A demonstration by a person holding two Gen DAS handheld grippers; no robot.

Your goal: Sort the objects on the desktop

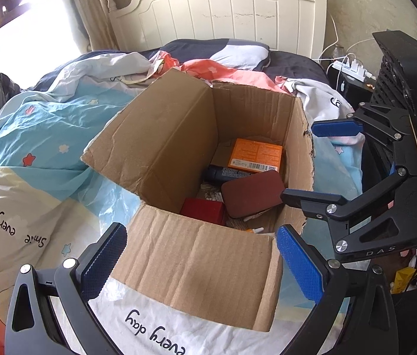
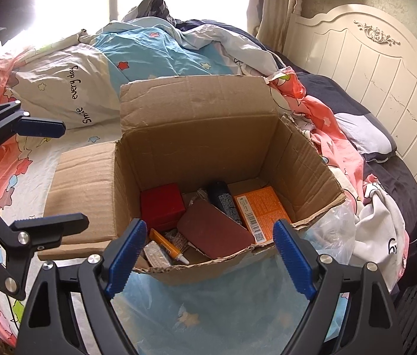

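An open cardboard box (image 1: 178, 136) (image 2: 196, 136) stands on the bed. Inside lie an orange carton (image 1: 255, 153) (image 2: 260, 210), a dark bottle (image 1: 226, 174) (image 2: 223, 198), a maroon flat case (image 1: 252, 193) (image 2: 214, 230), a red box (image 1: 204, 210) (image 2: 162, 204), and a small orange tube (image 2: 167, 244). My left gripper (image 1: 202, 263) is open and empty over the box's near flap. My right gripper (image 2: 208, 260) is open and empty at the box's near torn edge; it also shows in the left wrist view (image 1: 323, 162). The left gripper shows in the right wrist view (image 2: 48, 174).
A rumpled star-print quilt (image 1: 36, 136) (image 2: 60, 82) covers the bed around the box. A white headboard (image 1: 217, 14) (image 2: 371, 68) stands behind. A power strip with chargers (image 1: 352, 69) sits on a dark nightstand. Clear plastic (image 2: 332, 222) lies by the box.
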